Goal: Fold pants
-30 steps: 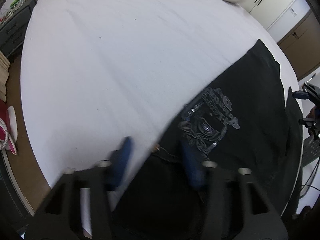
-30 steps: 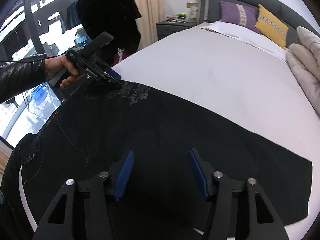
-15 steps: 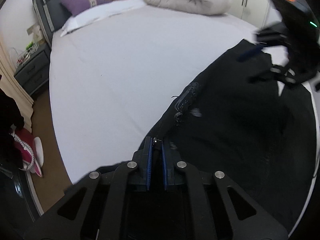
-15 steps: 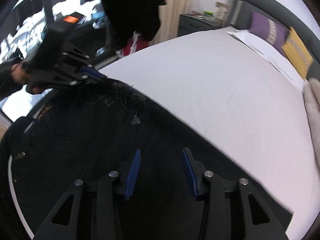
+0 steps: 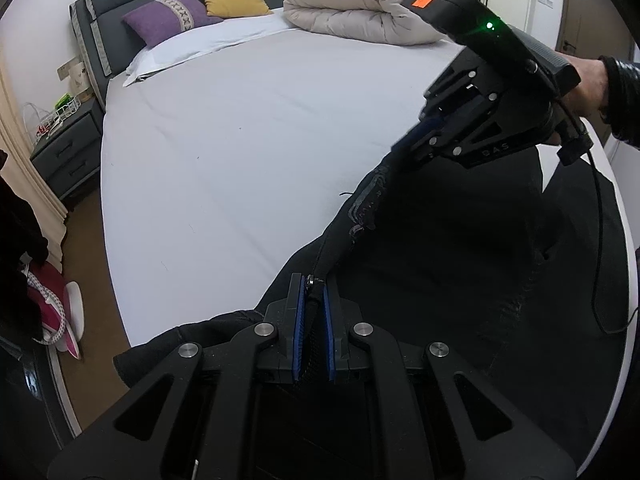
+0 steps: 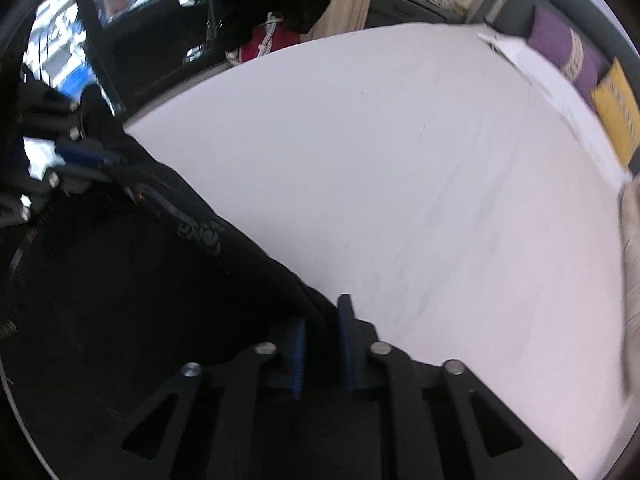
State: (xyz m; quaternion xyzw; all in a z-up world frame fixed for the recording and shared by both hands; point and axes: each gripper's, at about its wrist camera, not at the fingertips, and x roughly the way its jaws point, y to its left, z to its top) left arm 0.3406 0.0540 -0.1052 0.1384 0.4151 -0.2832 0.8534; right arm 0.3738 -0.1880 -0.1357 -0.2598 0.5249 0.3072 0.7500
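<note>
Left gripper [image 5: 311, 312]: closed tight on the pants' edge; a bunched dark seam sits pinched between its two blue pads, with a small metal bit showing at the pad tips.
Pants [image 5: 460, 280]: black, spread over the near corner of the bed, to the right of and below the left gripper; the pinched edge runs as a raised ridge from the left gripper up and away to the right gripper, hanging between the two, with a pale printed patch along it.
Bed [image 5: 260, 140]: a white sheet stretches ahead and to the left of the left gripper; it is bare between the pants and the pillows.
Pillows [image 5: 172, 16]: purple and yellow, far ahead of the left gripper at the grey headboard.
Duvet [image 5: 352, 4]: a rolled beige bundle, far ahead, just beyond the right gripper.
Right gripper [image 5: 404, 142]: ahead and to the right of the left one, held by a hand [image 5: 588, 84] in a dark sleeve; its jaws have just been closing, with the pants' edge between the blue pads. In its own blurred view the pads stand narrow around the fold; I cannot tell whether they press on it.
Nightstand [image 5: 68, 156]: grey, far to the left beside the bed.
</note>
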